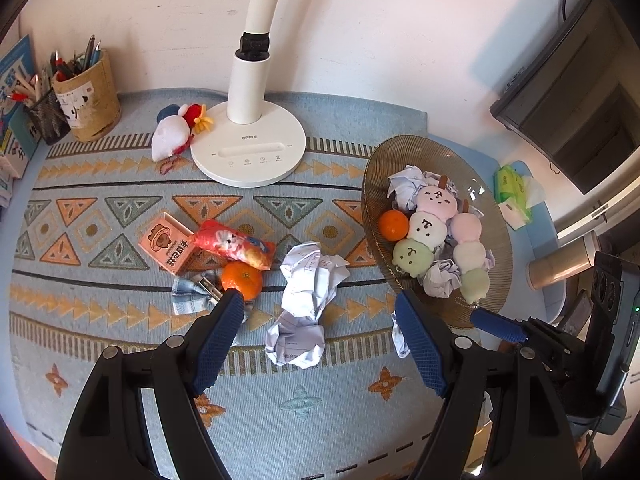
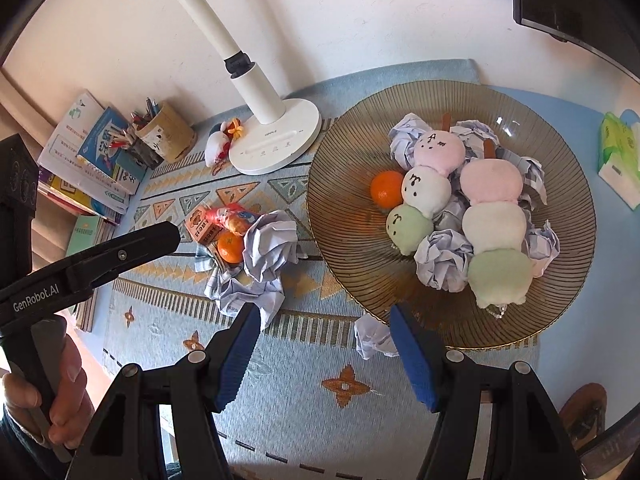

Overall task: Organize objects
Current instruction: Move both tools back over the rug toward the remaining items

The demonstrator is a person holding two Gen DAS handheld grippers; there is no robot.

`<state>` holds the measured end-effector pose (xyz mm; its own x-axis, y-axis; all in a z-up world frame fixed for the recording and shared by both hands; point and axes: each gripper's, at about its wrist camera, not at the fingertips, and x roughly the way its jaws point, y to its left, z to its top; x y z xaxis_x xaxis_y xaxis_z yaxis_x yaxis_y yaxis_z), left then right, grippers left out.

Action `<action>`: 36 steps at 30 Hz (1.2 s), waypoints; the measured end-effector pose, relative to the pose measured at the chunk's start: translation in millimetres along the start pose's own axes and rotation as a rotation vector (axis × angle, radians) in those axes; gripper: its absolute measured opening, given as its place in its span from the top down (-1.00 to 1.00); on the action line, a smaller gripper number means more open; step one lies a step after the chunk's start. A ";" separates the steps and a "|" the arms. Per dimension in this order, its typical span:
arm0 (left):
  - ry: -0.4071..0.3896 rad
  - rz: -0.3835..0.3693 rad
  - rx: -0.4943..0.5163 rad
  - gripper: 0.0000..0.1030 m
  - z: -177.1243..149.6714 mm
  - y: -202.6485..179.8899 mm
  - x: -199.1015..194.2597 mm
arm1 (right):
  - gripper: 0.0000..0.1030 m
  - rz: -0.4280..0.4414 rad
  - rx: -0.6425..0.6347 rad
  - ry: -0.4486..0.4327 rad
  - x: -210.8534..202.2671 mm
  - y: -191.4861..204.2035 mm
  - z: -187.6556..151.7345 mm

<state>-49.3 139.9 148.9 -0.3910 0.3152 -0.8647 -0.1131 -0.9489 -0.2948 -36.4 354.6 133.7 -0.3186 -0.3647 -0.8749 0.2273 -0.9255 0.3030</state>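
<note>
My left gripper (image 1: 318, 300) is open above the patterned cloth, with two crumpled paper balls (image 1: 310, 280) (image 1: 296, 344) lying between its fingers, untouched. A tangerine (image 1: 242, 278), a red snack packet (image 1: 234, 244), a pink carton (image 1: 168, 246) and a plaid bow clip (image 1: 190, 294) lie by its left finger. My right gripper (image 2: 324, 314) is open too, near the front rim of the brown glass plate (image 2: 348, 240), with a small paper ball (image 2: 372, 340) beside its right finger. The plate holds two dango plush toys (image 2: 424, 188) (image 2: 494, 220), a tangerine (image 2: 386, 190) and several paper balls.
A white desk lamp (image 1: 248, 152) stands at the back middle, with a small plush toy (image 1: 172, 136) beside it. A pen holder (image 1: 90, 96) and stacked books (image 2: 92, 160) are at the back left. A green tissue pack (image 2: 618, 156) lies right of the plate. A hand (image 2: 60, 392) holds the left gripper's handle.
</note>
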 end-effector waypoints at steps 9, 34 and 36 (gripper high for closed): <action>-0.017 0.019 -0.038 -0.49 -2.3 23.1 -11.2 | -0.27 0.003 -0.029 0.024 8.7 13.9 -3.6; -0.108 0.183 -0.134 -0.85 -4.5 114.6 -71.7 | -0.27 0.060 0.039 0.090 39.6 27.2 12.8; -0.105 0.184 -0.125 -0.85 -3.8 117.8 -69.9 | -0.27 0.061 0.037 0.093 45.2 34.7 21.0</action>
<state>-31.8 6.1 173.1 -0.4881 0.1279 -0.8634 0.0797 -0.9785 -0.1900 -62.3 303.8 112.6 -0.2181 -0.4112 -0.8851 0.2093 -0.9055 0.3691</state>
